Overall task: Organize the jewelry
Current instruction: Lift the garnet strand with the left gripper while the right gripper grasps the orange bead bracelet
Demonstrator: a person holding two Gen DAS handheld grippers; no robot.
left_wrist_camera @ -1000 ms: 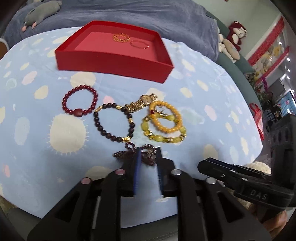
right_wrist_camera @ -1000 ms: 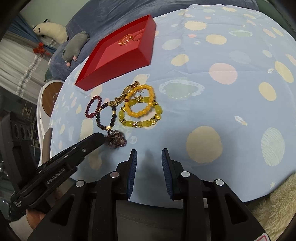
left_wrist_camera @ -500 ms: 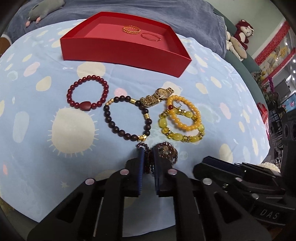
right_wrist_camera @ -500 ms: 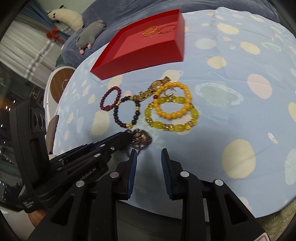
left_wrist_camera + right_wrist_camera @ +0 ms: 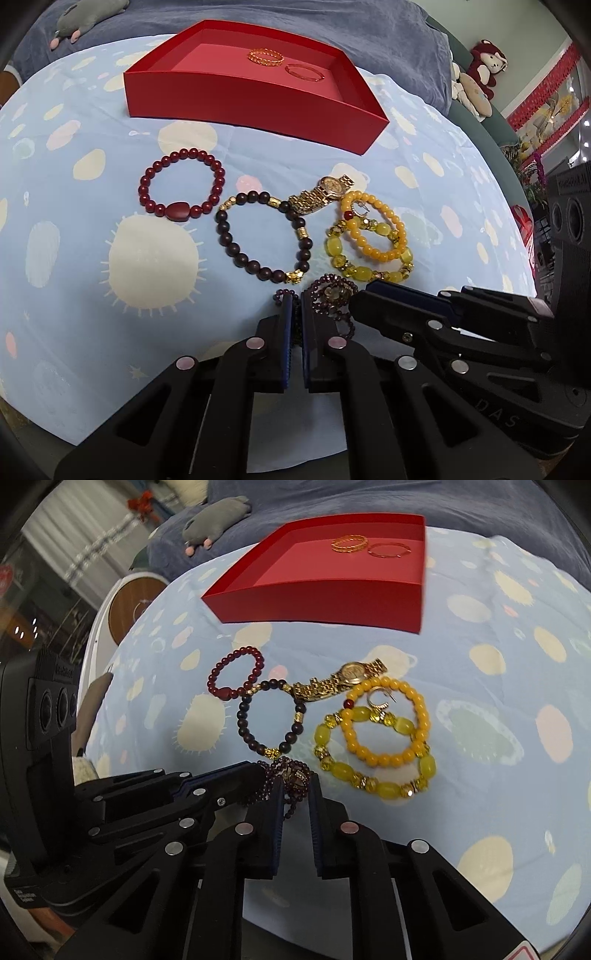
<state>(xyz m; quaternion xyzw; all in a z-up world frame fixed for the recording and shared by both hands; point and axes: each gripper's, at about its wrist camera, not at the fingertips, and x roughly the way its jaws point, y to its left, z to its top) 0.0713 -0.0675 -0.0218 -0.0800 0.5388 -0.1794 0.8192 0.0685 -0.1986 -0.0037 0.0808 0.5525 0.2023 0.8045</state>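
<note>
My left gripper point(image 5: 294, 301) is shut on a strand of the dark purple bead necklace point(image 5: 332, 293), bunched on the blue spotted cloth. My right gripper point(image 5: 297, 786) is open with its fingers on either side of the same necklace point(image 5: 291, 775). Beyond lie a red bead bracelet point(image 5: 181, 186), a dark brown bead bracelet point(image 5: 264, 236), a gold watch point(image 5: 321, 194), an orange bead bracelet point(image 5: 373, 227) and a yellow-green bracelet point(image 5: 365, 254). The red tray point(image 5: 251, 92) at the far side holds a gold bracelet point(image 5: 265, 57) and a thin red bangle point(image 5: 304, 72).
The blue spotted cloth point(image 5: 74, 221) covers a round table. A grey plush toy point(image 5: 88, 16) lies on the dark blanket behind. Stuffed animals point(image 5: 476, 81) sit at the far right. A round wooden stool point(image 5: 129, 605) stands to the left.
The left gripper closed onto the purple necklace strand. The right gripper moved in from the right until its fingers straddle the necklace. Both cameras came closer to the jewelry.
</note>
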